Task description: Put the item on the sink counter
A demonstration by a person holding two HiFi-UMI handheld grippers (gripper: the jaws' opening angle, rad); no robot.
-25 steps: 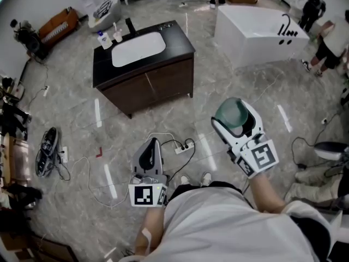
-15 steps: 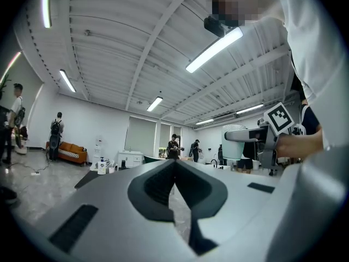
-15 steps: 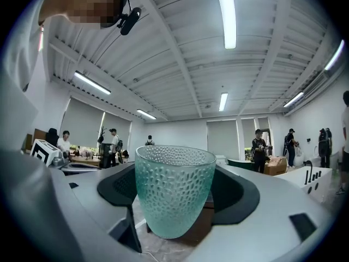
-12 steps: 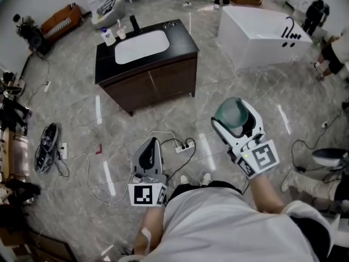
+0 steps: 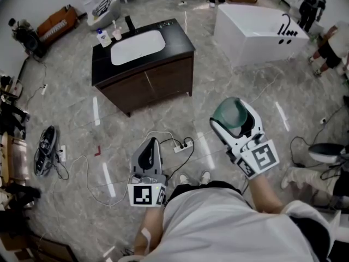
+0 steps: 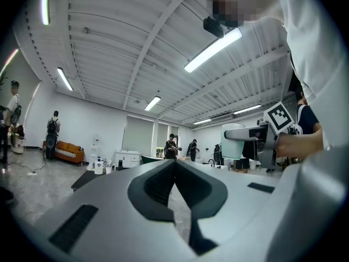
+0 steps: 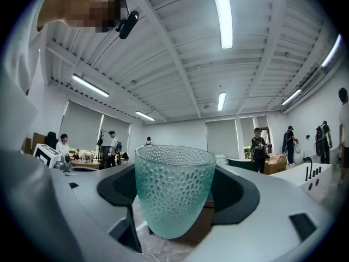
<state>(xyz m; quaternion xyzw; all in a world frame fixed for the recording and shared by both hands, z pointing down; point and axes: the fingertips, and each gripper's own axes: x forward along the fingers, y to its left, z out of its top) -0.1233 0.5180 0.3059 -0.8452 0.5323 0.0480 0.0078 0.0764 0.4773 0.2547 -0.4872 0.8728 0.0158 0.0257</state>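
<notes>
Dark sink counter seen at upper left, left gripper held low, its jaws pressed together with nothing between, right gripper clamped on a green dimpled glass cup, held upright, well apart from the counter

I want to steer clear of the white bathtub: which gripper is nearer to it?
Right. The right gripper, holding the green glass cup, is over the floor directly on the person's side of the bathtub; the left gripper, shut and empty, is farther off, to the left.
</notes>
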